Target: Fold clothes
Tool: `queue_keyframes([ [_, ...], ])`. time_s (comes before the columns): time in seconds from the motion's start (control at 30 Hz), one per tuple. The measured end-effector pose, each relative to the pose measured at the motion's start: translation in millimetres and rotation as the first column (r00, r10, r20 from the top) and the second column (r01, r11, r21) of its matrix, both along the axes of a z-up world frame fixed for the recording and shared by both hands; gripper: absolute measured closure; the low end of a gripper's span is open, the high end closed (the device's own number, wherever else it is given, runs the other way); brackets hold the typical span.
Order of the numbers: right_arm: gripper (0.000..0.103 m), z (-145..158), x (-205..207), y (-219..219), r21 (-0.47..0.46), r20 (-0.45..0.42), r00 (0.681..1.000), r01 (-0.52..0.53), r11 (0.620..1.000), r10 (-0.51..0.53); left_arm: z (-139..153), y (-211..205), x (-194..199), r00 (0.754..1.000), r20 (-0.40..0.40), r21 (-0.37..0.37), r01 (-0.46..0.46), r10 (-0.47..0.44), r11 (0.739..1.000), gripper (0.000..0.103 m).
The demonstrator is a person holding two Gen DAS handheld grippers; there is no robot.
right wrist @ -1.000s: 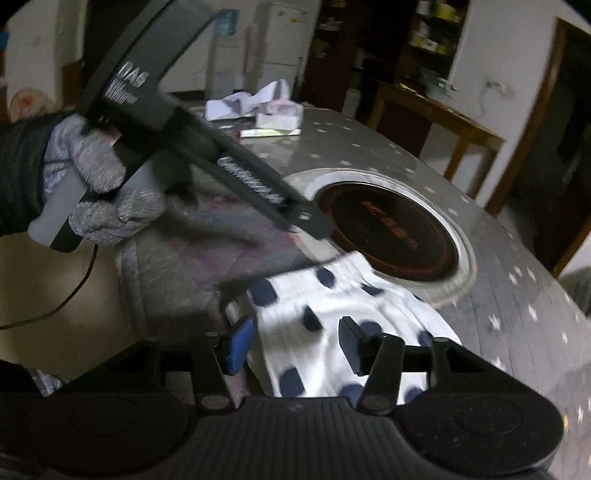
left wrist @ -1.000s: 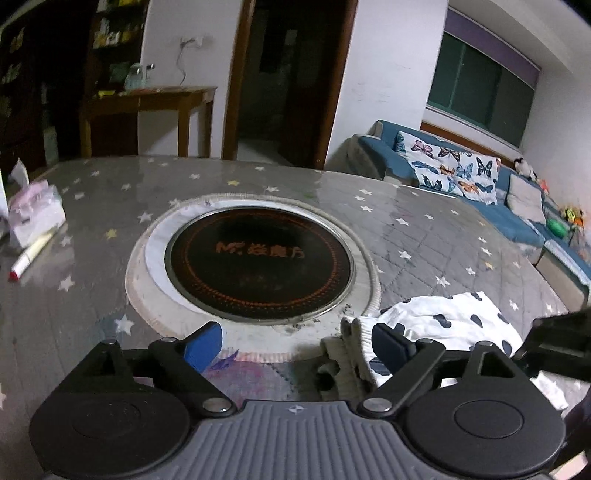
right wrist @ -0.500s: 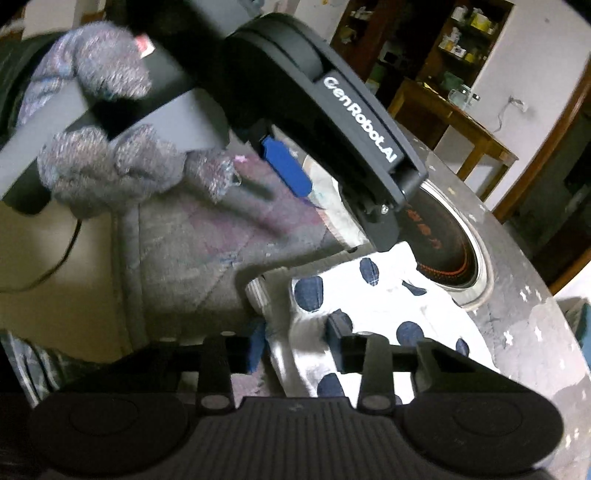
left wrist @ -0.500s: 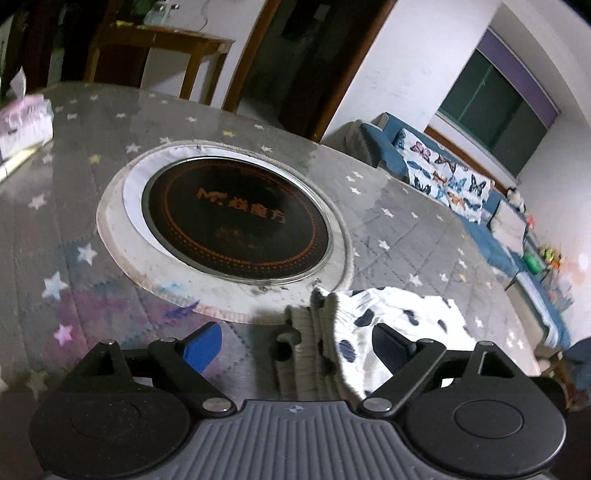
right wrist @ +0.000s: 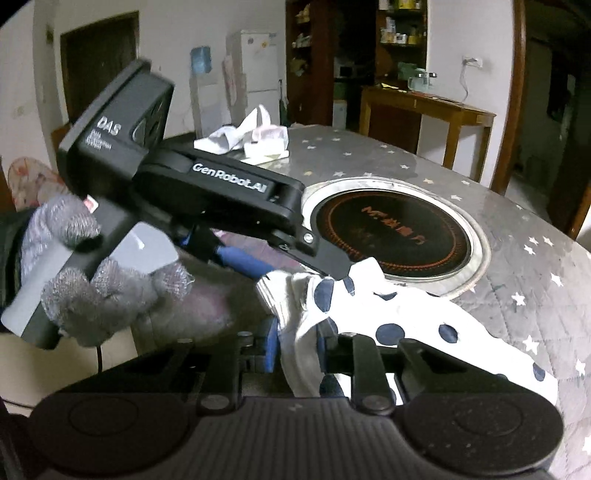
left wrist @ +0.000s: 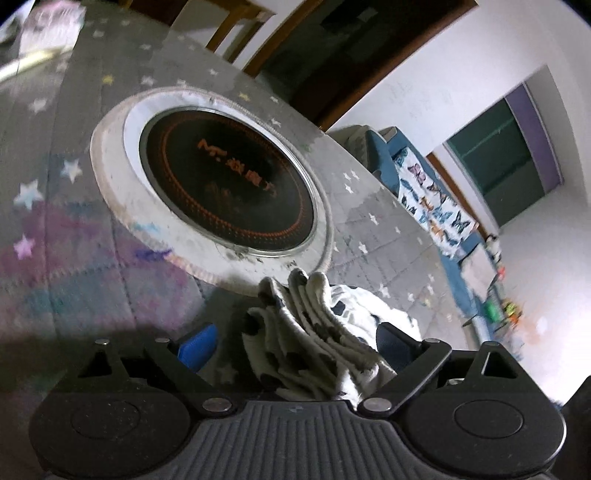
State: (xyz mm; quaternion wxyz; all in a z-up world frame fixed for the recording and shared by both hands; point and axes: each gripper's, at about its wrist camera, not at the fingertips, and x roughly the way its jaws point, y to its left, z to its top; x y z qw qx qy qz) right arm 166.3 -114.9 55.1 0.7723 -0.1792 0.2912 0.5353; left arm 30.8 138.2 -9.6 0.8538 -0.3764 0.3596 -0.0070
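Right gripper (right wrist: pixel 295 349) is pinching the dotted garment's (right wrist: pixel 424 325) ribbed end, its length trailing along the table edge (right wrist: pixel 535 229); left gripper (left wrist: pixel 295 343) is straddling that end, jaws spread.

This is a lived-in family home, a combined dining and sitting room. A round dining table under a grey star-printed quilted cover (left wrist: pixel 369 221) has a black round induction hob (left wrist: pixel 229 184) set in its middle, and a blue sofa with butterfly-print cushions (left wrist: pixel 436 199) stands along the wall. A white refrigerator (right wrist: pixel 258 62), a wooden side table (right wrist: pixel 424 107) and dark wooden shelves of household goods (right wrist: pixel 399 33) fill the far side.
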Motion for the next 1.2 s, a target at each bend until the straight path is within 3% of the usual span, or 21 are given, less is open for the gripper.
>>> queue_keyframes([
  [0.33,0.083,0.6,5.9,-4.4,0.045,-0.017,1.0,0.015,0.999,-0.015,-10.8,2.0,-8.5,0.999,-0.002,-0.218,-0.038,0.038,0.975,0.008],
  [0.5,0.083,-2.4,1.4,-3.9,0.042,-0.001,1.0,0.005,0.999,-0.004,-19.9,-5.4,-3.3,0.999,-0.021,-0.28,-0.035,0.031,0.959,0.008],
  [0.7,0.083,-4.9,-7.4,-2.3,0.015,0.051,0.998,-0.034,0.999,0.033,-24.4,-8.1,5.7,1.0,-0.025,-0.295,-0.019,0.012,0.955,0.014],
  [0.8,0.083,-8.6,-12.6,-0.9,-0.012,0.079,0.994,-0.071,0.997,0.071,-26.3,-7.1,8.6,1.0,-0.03,-0.284,-0.008,-0.001,0.959,0.029],
  [0.87,0.083,-11.3,-15.8,-0.3,-0.025,0.093,0.992,-0.084,0.996,0.086,-27.0,-6.9,8.8,1.0,-0.019,-0.276,0.008,-0.014,0.961,0.045],
  [1.1,0.078,-19.9,-36.5,6.0,-0.102,0.203,0.967,-0.138,0.985,0.156,-28.1,-4.5,8.2,0.999,-0.026,-0.267,0.031,-0.04,0.963,0.045],
  [1.2,0.075,-18.5,-35.5,2.8,-0.092,0.192,0.97,-0.135,0.987,0.15,-28.6,-4.9,8.4,0.998,-0.034,-0.254,0.036,-0.046,0.967,0.045],
])
